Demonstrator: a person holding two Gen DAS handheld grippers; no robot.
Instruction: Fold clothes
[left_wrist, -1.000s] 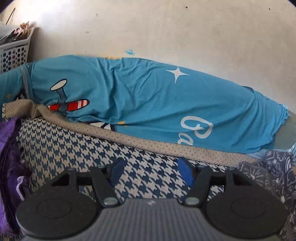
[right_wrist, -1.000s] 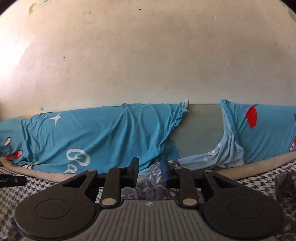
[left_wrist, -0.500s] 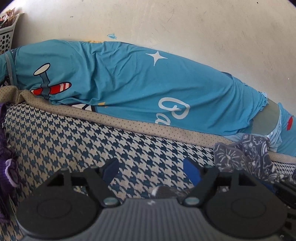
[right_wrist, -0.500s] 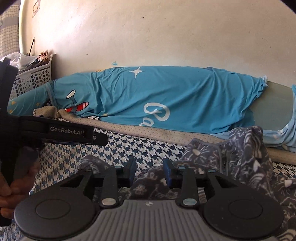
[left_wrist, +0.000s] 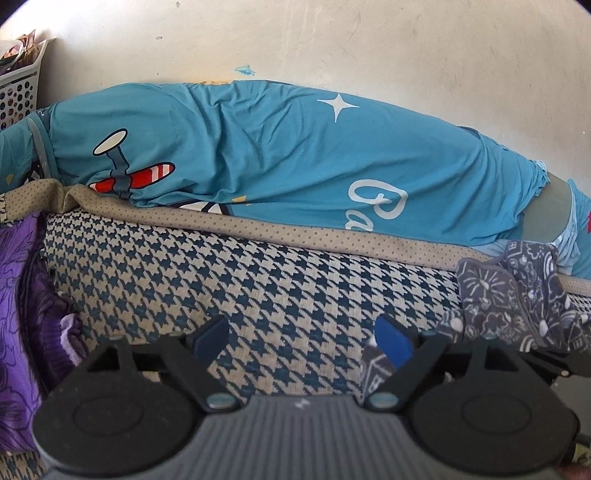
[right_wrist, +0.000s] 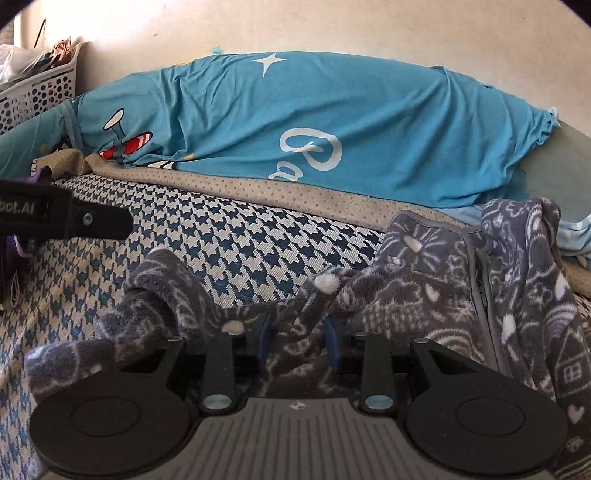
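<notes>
Nearest in the right wrist view, the right gripper (right_wrist: 298, 341) has its two blue-padded fingers drawn close together on a bunched fold of the grey fleece garment (right_wrist: 424, 299), a dark grey piece printed with white doodles and fitted with a zip. The fleece spills over the gripper's body, one sleeve-like end trailing to the left and the bulk heaped to the right on the houndstooth cover (right_wrist: 229, 240). In the left wrist view, the left gripper (left_wrist: 301, 338) stands wide open just above the same blue-and-cream houndstooth cover (left_wrist: 221, 280), with nothing between its fingers; a corner of the grey fleece garment (left_wrist: 509, 291) lies just beside its right finger, and whether they touch cannot be told. The rest of that garment is piled at the right edge of this view. The left gripper's black side also shows at the left edge of the right wrist view, apart from the fleece. A purple cloth (left_wrist: 22, 314) sits bunched at the left edge of the cover. Behind the houndstooth runs a tan dotted fabric band (left_wrist: 295, 229), and on it lies a long bolster in a blue printed cover (left_wrist: 277, 155) with a white star, an aeroplane and white script. Farther left a white perforated laundry basket (right_wrist: 40, 92) stands against the cream wall (left_wrist: 369, 48).
</notes>
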